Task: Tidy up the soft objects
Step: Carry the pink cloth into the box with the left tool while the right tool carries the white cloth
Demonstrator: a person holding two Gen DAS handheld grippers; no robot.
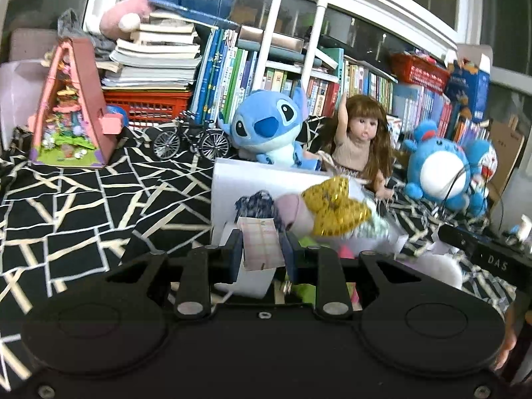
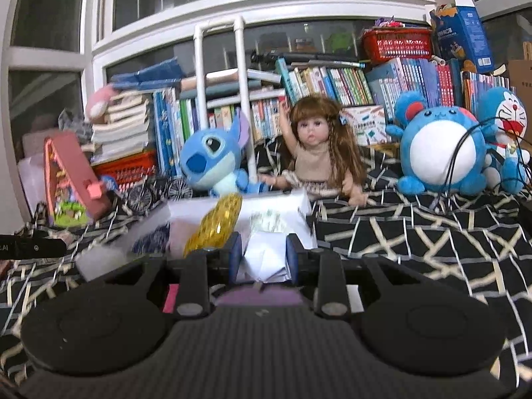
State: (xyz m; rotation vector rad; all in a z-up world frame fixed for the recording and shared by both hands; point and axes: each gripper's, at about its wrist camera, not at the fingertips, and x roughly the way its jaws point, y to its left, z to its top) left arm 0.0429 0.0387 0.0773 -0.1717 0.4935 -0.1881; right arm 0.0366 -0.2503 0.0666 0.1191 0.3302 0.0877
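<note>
Both grippers, left (image 1: 261, 249) and right (image 2: 264, 252), clamp opposite edges of a white paper bag (image 1: 229, 183) holding a gold sequined plush toy (image 1: 332, 206).

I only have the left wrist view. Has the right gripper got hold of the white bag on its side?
Observer: Yes. The right gripper is shut on a crumpled fold of the white bag.
Operator: Where is the gold toy from that side?
Observer: The gold toy sticks up out of the bag, close beside the gripper, on the picture's left. I cannot tell if they touch.
</note>
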